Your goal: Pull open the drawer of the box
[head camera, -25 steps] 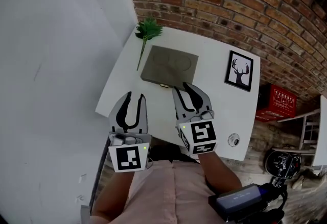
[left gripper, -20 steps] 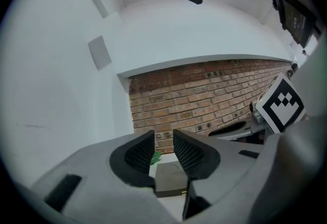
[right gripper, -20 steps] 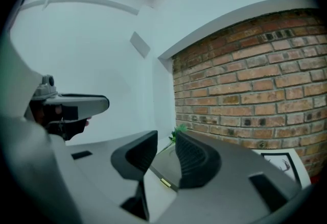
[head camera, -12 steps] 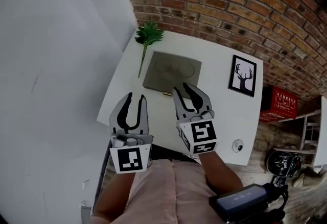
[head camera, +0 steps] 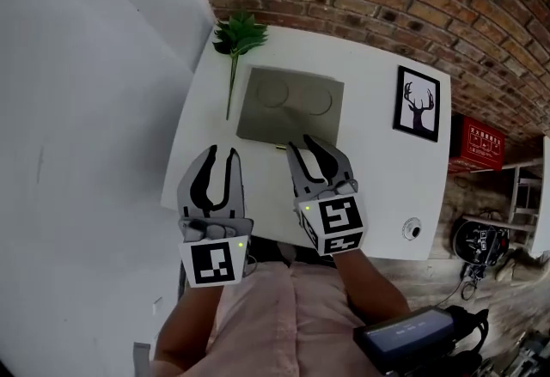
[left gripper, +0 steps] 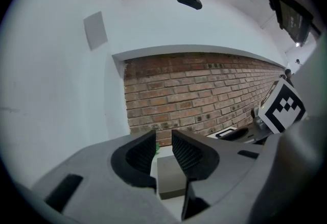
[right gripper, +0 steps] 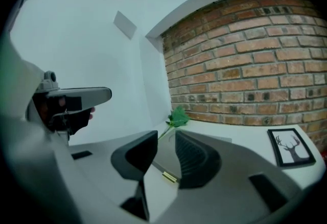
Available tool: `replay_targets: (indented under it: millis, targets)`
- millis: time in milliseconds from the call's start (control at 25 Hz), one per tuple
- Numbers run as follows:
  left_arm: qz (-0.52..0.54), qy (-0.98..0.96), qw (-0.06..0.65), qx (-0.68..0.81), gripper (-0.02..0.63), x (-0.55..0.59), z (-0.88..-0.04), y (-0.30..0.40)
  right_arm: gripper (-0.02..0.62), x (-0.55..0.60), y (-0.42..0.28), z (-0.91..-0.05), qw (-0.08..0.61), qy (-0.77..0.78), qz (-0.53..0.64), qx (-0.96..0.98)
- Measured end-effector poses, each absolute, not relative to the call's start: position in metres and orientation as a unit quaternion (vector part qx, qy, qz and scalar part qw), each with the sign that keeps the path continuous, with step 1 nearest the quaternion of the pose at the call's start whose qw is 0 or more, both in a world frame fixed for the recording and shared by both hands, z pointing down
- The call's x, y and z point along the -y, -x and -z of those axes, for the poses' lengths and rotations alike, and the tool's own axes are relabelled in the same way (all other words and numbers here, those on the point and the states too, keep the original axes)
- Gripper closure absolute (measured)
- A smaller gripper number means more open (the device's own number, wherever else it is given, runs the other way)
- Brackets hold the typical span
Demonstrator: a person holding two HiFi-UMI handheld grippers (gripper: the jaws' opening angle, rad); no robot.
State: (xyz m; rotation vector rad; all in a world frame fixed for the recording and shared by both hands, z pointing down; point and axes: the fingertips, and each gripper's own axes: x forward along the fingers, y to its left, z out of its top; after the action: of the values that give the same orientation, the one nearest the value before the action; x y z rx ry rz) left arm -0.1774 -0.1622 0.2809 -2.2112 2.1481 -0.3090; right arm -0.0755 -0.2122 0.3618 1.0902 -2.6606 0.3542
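Observation:
A flat grey box (head camera: 292, 102) lies on the white table (head camera: 378, 186), its small brass drawer handle (head camera: 279, 146) on the near edge. My right gripper (head camera: 302, 144) hovers open just right of that handle, fingertips at the box's near edge, nothing between them. In the right gripper view the handle (right gripper: 169, 177) shows low in the gap of the right gripper (right gripper: 166, 139). My left gripper (head camera: 222, 152) is open over bare table to the left of the box; its jaws have just been closing, with nothing between them. The box (left gripper: 171, 181) lies beyond the left gripper (left gripper: 163, 141).
A green plant sprig (head camera: 236, 36) lies beside the box's far left corner. A framed deer picture (head camera: 418, 103) lies at the right, and a small round object (head camera: 412, 229) sits near the table's front right edge. A brick wall runs behind; a red crate (head camera: 481, 143) stands off the table.
Both grippers have moved forward toward the box. The right fingertips now reach its near edge by the handle. The left jaws stand narrower than before.

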Motion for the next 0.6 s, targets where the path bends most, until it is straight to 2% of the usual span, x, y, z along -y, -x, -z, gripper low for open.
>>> replay_targets:
  millis: [600]
  targets:
    - [0.139, 0.746, -0.040, -0.650, 0.509, 0.188, -0.356, 0.175, 0.488, 0.198, 0.069, -0.471, 0.169, -0.383, -0.277, 0.865]
